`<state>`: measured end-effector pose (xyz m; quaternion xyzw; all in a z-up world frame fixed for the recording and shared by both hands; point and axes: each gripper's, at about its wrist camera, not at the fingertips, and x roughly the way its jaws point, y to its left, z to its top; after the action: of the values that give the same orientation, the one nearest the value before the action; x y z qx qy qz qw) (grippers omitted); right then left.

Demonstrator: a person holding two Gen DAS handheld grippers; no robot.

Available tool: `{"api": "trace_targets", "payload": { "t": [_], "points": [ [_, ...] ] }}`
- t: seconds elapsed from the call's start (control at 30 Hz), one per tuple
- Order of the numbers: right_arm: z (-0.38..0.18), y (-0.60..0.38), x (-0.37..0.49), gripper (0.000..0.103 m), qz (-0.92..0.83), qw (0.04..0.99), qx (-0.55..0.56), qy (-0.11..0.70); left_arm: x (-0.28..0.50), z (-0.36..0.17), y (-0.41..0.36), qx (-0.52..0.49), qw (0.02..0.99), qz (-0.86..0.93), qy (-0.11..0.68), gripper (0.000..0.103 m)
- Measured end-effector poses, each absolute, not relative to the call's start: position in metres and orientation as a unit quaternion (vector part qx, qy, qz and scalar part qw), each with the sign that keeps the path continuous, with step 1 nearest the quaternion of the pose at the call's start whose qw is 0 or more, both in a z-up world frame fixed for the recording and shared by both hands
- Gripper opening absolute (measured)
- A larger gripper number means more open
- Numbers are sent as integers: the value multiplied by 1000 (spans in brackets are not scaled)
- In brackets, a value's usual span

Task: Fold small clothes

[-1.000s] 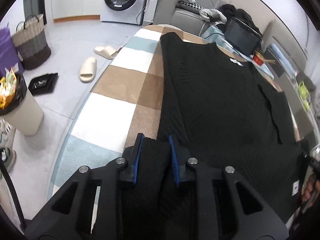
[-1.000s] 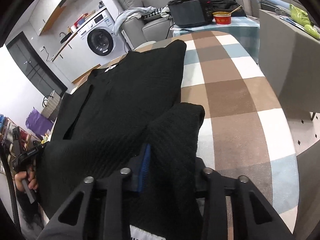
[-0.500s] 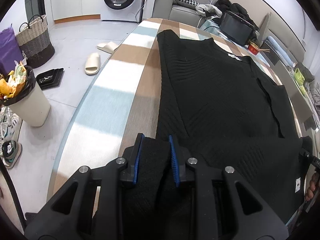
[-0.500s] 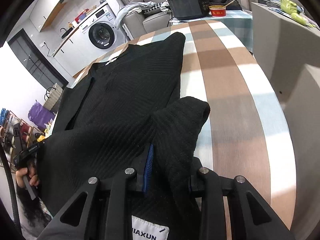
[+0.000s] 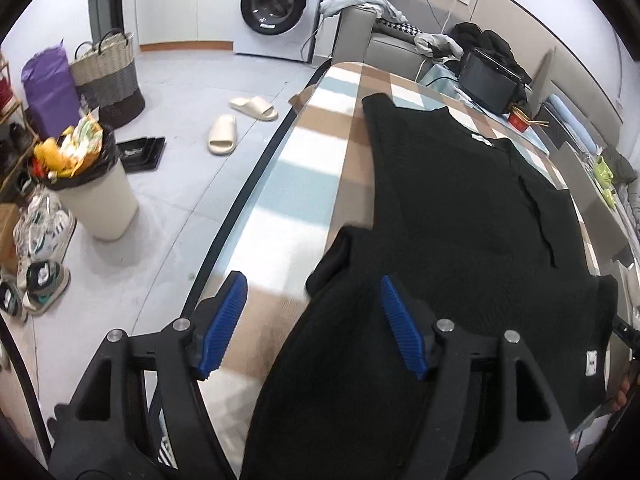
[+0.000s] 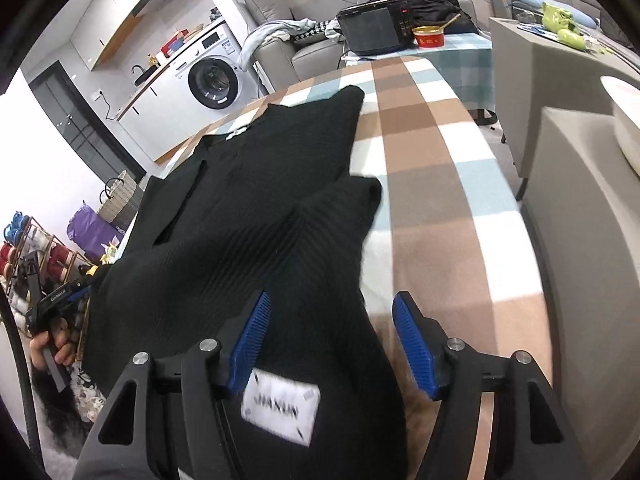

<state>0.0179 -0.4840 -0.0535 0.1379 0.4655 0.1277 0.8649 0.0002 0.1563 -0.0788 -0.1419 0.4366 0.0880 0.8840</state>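
Observation:
A black knit garment [image 5: 460, 208] lies spread on the checked tablecloth [image 5: 304, 184]; it also shows in the right wrist view [image 6: 260, 184]. My left gripper [image 5: 312, 320] is open, with the garment's near left corner lying loose between its blue pads [image 5: 224, 320]. My right gripper [image 6: 332, 340] is open too, over the near right corner, where a white label [image 6: 280, 404] shows. The folded-up corner [image 6: 344, 200] rests on the cloth ahead of it.
The table edge [image 5: 240, 208] runs along the left, with floor, slippers [image 5: 224, 136] and a bin [image 5: 92, 200] beyond. A black appliance [image 6: 372, 28] and a red bowl [image 6: 428, 36] stand at the far end. A grey cabinet [image 6: 580, 208] stands on the right.
Both grippers were shut on the garment's near corners; both have now opened and let the cloth go. The corners have dropped onto the table.

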Motion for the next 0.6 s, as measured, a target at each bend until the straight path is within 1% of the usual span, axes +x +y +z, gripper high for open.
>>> {"api": "trace_targets", "payload": {
  "t": [0.2, 0.47, 0.6],
  "points": [
    [-59, -490, -2, 65, 128, 858, 141, 478, -36, -91, 152, -140, 877, 79, 453, 67],
    [-61, -493, -9, 66, 132, 849, 143, 491, -36, -104, 139, -127, 871, 66, 470, 67],
    [-62, -494, -11, 71, 138, 840, 133, 507, -31, -110, 137, -126, 866, 54, 480, 67]
  ]
}}
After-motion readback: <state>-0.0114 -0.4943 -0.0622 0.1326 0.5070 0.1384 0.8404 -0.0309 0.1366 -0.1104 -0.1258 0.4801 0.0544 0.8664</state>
